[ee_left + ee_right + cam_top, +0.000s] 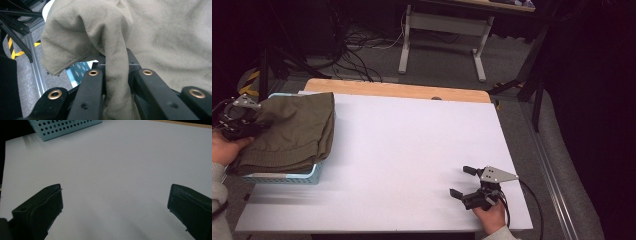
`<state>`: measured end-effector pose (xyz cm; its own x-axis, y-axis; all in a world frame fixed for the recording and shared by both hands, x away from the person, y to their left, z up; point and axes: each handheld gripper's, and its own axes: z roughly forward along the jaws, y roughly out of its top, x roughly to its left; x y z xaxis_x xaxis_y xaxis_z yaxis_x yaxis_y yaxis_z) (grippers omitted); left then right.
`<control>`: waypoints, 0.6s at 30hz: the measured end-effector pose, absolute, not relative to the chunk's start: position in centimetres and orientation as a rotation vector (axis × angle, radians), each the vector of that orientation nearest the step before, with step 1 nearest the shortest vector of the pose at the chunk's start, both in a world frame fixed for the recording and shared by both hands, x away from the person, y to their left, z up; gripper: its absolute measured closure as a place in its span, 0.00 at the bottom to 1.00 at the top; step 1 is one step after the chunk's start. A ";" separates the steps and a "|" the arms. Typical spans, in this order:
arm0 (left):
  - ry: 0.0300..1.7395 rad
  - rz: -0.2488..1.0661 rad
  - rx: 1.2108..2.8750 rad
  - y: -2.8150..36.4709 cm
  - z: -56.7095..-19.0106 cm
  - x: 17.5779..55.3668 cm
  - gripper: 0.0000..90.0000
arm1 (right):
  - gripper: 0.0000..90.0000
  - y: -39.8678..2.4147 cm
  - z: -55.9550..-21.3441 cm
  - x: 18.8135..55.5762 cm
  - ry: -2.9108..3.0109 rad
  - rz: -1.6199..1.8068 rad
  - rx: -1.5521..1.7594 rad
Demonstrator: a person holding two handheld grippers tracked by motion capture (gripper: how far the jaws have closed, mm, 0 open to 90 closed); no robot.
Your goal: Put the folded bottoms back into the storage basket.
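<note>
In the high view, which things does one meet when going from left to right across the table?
Left gripper, shut on the cloth → olive cloth lying over the light blue basket → bare white table top → right gripper, jaws open, on the table.

Beyond the far edge of your white surface (pixel 412 145) a wooden strip (pixel 397 90) runs its width. Behind that lies grey floor (pixel 437 60), tangled black cables (pixel 357 55) and a white-legged desk (pixel 442 25). The room is dark on both sides. Yellow-black tape (pixel 12 48) marks the floor by an aluminium rail (pixel 35 65).
</note>
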<state>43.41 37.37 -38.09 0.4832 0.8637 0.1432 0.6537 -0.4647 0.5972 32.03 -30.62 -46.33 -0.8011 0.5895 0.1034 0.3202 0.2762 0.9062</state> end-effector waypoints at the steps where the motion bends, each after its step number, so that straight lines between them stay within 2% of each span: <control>1: 1.258 0.596 2.263 37.4 -38.2 43.5 0.89 | 0.00 -30.6 -46.3 32.0 2.294 1.536 0.840; 8: 1.283 0.633 2.255 36.6 -39.4 43.8 0.88 | 0.00 -30.6 -46.3 32.0 2.296 1.534 0.835; 12: 1.315 0.646 2.254 36.5 -39.9 44.1 0.84 | 0.00 -30.6 -46.3 32.0 2.297 1.535 0.834; 17: 1.403 0.681 2.157 37.0 -39.6 44.2 0.64 | 0.00 -30.7 -46.3 32.0 2.296 1.539 0.832; 18: 1.411 0.682 2.141 37.1 -39.5 44.1 0.63 | 0.00 -30.6 -46.3 32.0 2.297 1.539 0.832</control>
<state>44.09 37.07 -39.48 0.3428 0.9287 0.1413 0.6874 -0.3505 0.6360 31.97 -30.65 -46.34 -0.8043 0.5855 0.1018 0.3169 0.2775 0.9070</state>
